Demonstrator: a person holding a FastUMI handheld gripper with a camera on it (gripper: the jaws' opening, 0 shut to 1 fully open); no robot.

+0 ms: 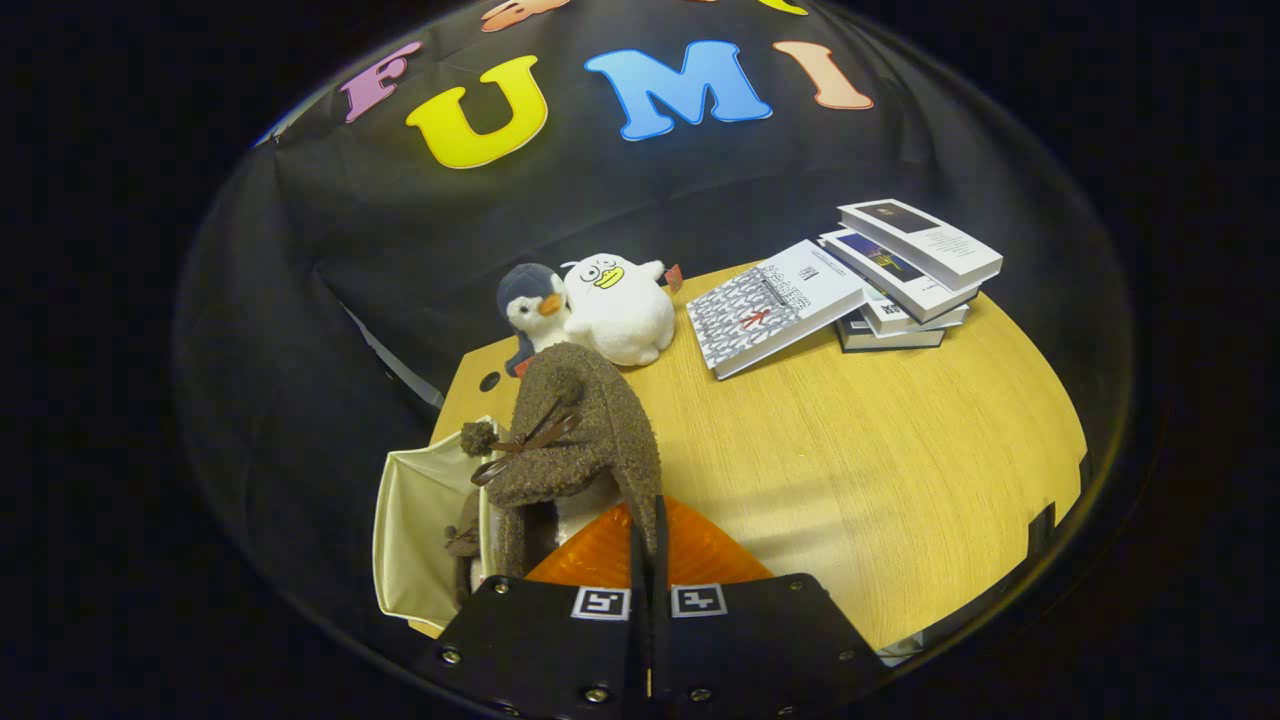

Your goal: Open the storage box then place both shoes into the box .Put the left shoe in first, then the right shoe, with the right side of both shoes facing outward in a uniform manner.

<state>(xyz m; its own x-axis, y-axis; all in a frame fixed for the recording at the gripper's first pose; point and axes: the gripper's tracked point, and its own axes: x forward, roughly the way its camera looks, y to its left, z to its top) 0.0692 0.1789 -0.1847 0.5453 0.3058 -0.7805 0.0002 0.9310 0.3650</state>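
Note:
A brown fuzzy shoe (585,430) with a lace bow and pompoms hangs just ahead of my fingers, lifted off the wooden table (860,460). My gripper (648,515) is shut on the shoe's rear edge, the two fingers pressed close together around it. To the left of the held shoe stands the cream storage box (415,530), open, its pale inside showing. A second brown shoe (463,545) lies partly hidden in the box by the wall nearest the held shoe. The held shoe's lower part is hidden behind my fingers.
A penguin plush (528,305) and a white duck plush (618,305) sit at the table's far edge beyond the shoe. A loose book (775,305) and a stack of books (910,275) lie at the far right.

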